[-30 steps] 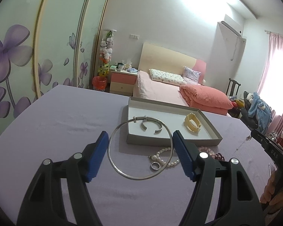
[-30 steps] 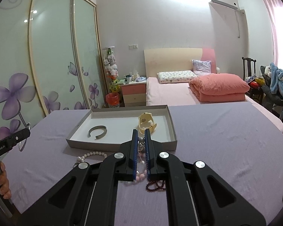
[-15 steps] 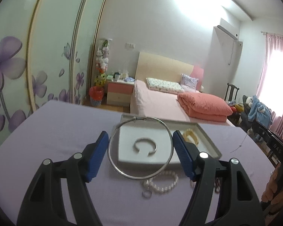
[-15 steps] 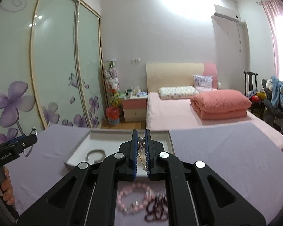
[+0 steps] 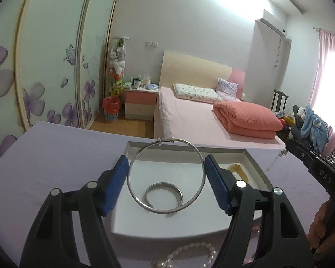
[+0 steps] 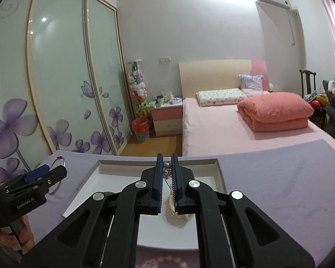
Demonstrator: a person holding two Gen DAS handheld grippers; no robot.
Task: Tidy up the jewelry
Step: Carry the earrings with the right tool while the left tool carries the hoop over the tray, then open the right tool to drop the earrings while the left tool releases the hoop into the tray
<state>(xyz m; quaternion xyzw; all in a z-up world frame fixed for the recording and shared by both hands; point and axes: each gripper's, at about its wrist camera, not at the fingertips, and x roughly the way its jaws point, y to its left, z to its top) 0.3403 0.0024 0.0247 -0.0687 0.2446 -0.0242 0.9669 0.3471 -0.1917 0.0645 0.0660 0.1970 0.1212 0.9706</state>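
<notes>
Both grippers had travelled forward over the lavender-covered table (image 5: 55, 156) since the earlier frames, so the white tray (image 5: 252, 163) that lay ahead of them now sat directly beneath their fingers, and the loose beads had slid to the bottom edge of each view.

Held by the left gripper (image 5: 166, 178), the large silver hoop (image 5: 196, 154) was pressed between the two blue pads, which stood well apart at the hoop's width; it hung above the tray's left half, its clasp near the tray's far rim. The right gripper (image 6: 167, 183) had its jaws almost fully together, pinching a fine silver chain (image 6: 166, 171) with small beads at the top; the chain dangled over the middle of the tray.

Inside the tray lay an open silver cuff (image 5: 163, 192), toward the near left part, and a pale yellow bangle (image 6: 176, 216), toward the right side, partly hidden behind the fingers in both views. A pearl strand (image 5: 189, 255) lay on the cloth just beside the tray's near edge, and a pink bead bracelet (image 6: 167, 261) also lay near that edge, blurred and cut off by the frame.

Bare cloth ran wide to the right of the tray as far as the table's right edge, and a narrower strip ran along its left. Beyond the far edge was open floor, then a bed (image 6: 223, 129) and a wardrobe (image 6: 62, 78).
</notes>
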